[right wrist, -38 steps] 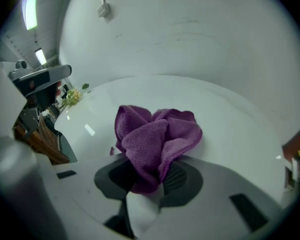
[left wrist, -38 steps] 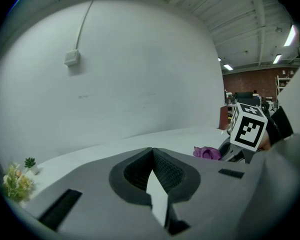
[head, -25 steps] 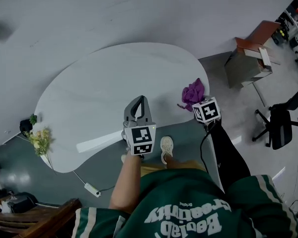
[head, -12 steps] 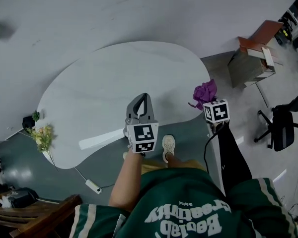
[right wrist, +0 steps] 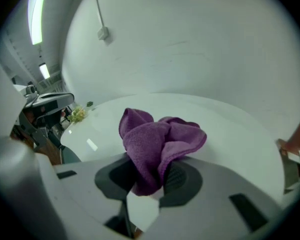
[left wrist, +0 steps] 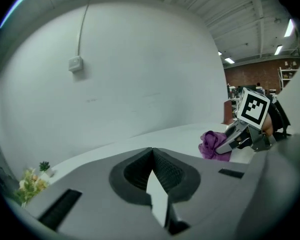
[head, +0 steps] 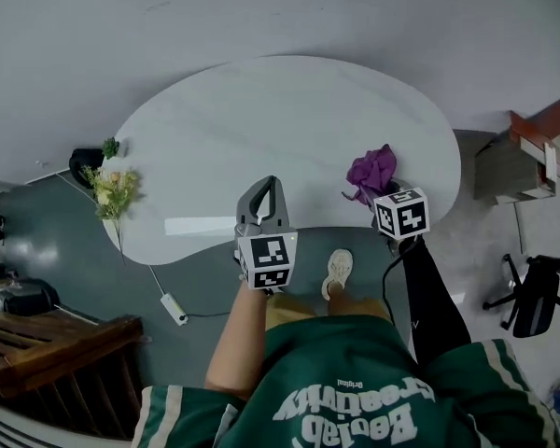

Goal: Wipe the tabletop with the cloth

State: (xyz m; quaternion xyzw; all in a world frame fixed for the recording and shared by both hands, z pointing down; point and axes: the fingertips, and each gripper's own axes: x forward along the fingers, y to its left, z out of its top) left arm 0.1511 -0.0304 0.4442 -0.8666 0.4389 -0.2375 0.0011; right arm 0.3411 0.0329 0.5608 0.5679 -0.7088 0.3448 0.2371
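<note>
- A person's right tool (head: 381,192) is clenched on a purple cloth (right wrist: 157,144). A gathered fold is trapped between the jaws, and the rest billows up and forward in loose lobes.
- The cloth hangs over the near right part of the white bench (head: 261,119), close to its front edge. None of the views shows whether its folds touch the surface.
- The left tool (head: 264,189) hovers by the bench's near edge, well apart from the cloth, its jaws closed together on nothing.
- With its plush nap and slack folds, the cloth looks light, limp and grippy rather than slick. It would likely crumple and trail behind the tool rather than push flat, and it seems in no danger of damage.
- The hold on a bunched thickness looks sound. Several layers pinched together should resist tugging free when dragged, whereas a single edge would be likelier to slip out.
- For wiping, the loose lobes would probably need pressing low, so that fabric and not the jaws meets the bench.
- A small spray of flowers (head: 112,189) stands at the bench's far left edge, well apart from both tools.
</note>
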